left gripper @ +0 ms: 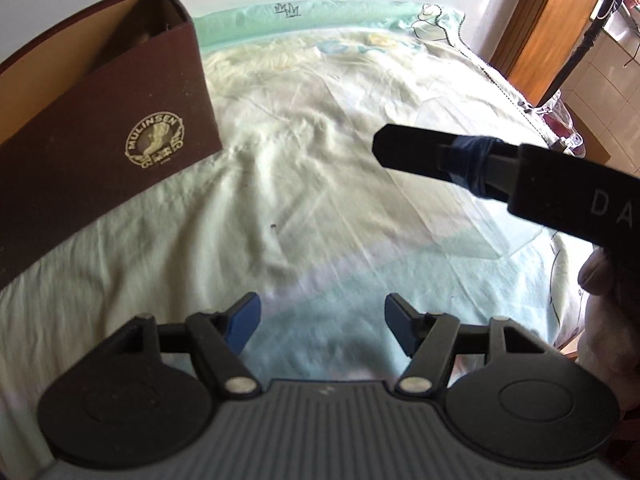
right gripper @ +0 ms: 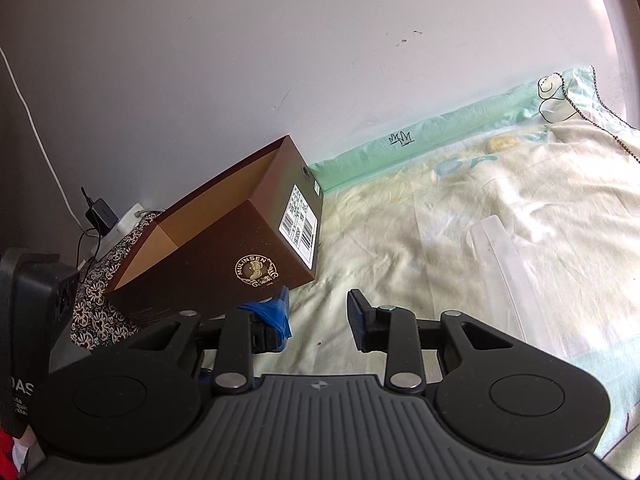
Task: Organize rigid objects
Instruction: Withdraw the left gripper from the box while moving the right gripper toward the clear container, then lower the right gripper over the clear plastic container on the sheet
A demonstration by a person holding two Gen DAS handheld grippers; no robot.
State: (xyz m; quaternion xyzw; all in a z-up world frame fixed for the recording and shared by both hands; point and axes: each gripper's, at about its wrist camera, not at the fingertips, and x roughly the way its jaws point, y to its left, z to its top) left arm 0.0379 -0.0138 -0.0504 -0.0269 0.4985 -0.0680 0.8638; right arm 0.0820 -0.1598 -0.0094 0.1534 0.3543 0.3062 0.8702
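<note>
A brown open-topped shoebox (left gripper: 100,148) with a gold MULINSEN logo stands on the bed at the left; something dim lies inside it. It also shows in the right wrist view (right gripper: 224,248), its inside looking bare from this angle. My left gripper (left gripper: 322,316) is open and empty over the sheet. My right gripper (right gripper: 320,314) is open and empty, just right of the box's near corner. The right gripper's finger (left gripper: 420,152) reaches in from the right in the left wrist view. A clear plastic piece (right gripper: 508,260) lies on the sheet at the right.
The bed carries a pale green and cream sheet (left gripper: 300,160) against a white wall (right gripper: 280,60). A charger and power strip (right gripper: 108,220) sit behind the box on a patterned cloth (right gripper: 104,300). A wooden door (left gripper: 552,20) stands at the far right.
</note>
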